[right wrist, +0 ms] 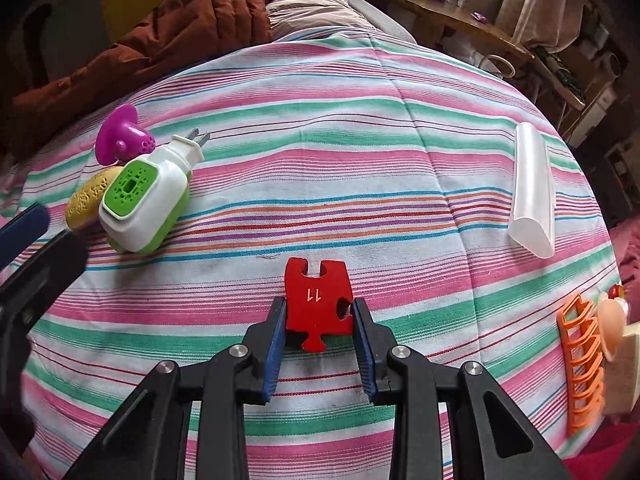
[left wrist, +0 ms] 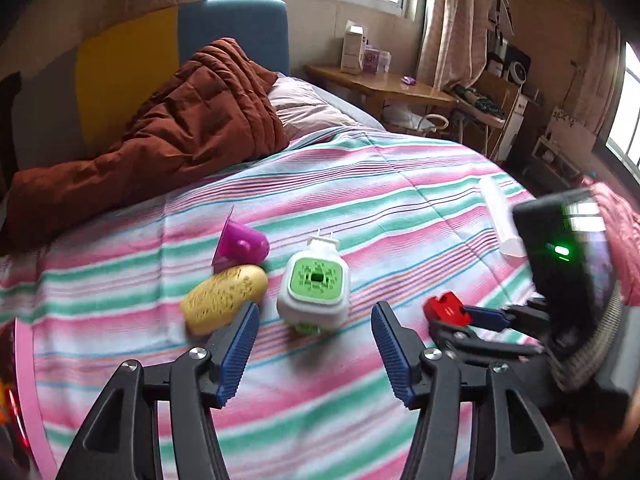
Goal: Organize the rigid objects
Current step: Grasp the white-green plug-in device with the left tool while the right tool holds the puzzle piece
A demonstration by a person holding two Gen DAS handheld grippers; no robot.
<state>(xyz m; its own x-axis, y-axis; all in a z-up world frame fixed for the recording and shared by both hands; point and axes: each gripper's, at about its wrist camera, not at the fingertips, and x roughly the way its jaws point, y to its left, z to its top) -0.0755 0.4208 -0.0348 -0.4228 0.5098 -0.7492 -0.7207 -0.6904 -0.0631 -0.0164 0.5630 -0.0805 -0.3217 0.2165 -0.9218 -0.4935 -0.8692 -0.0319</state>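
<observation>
The bed (right wrist: 320,168) fills the room's middle, spread with a sheet striped in pink, green and white. A rust-brown quilt (left wrist: 168,128) is heaped at its head, against a blue and yellow headboard (left wrist: 236,28). Beyond the far corner stands a wooden desk (left wrist: 380,84) with small boxes on it, under a curtained window.

Both grippers tilt steeply down toward the sheet. The left gripper (left wrist: 314,344) hangs over the left part of the bed with its fingers (left wrist: 240,344) spread wide and nothing between them. Just ahead of it lie three things in a cluster: a white and green plug-in device (left wrist: 316,284) with its prongs pointing away, a yellow oval case (left wrist: 224,298) touching the left finger's tip in the left wrist view, and a purple cup-shaped piece (left wrist: 242,246) lying on its side behind the case.

The right gripper (right wrist: 320,320) is beside the left one, lower toward the sheet, its fingers pinching a red puzzle piece (right wrist: 318,304) by its two sides; the piece bears the number 11 and sticks out past the fingertips, close above the sheet.

Well to the right lies a long translucent white cover (right wrist: 534,196). At the right edge of the bed an orange plastic rack (right wrist: 582,364) rests beside a cream-coloured object I cannot make out.
</observation>
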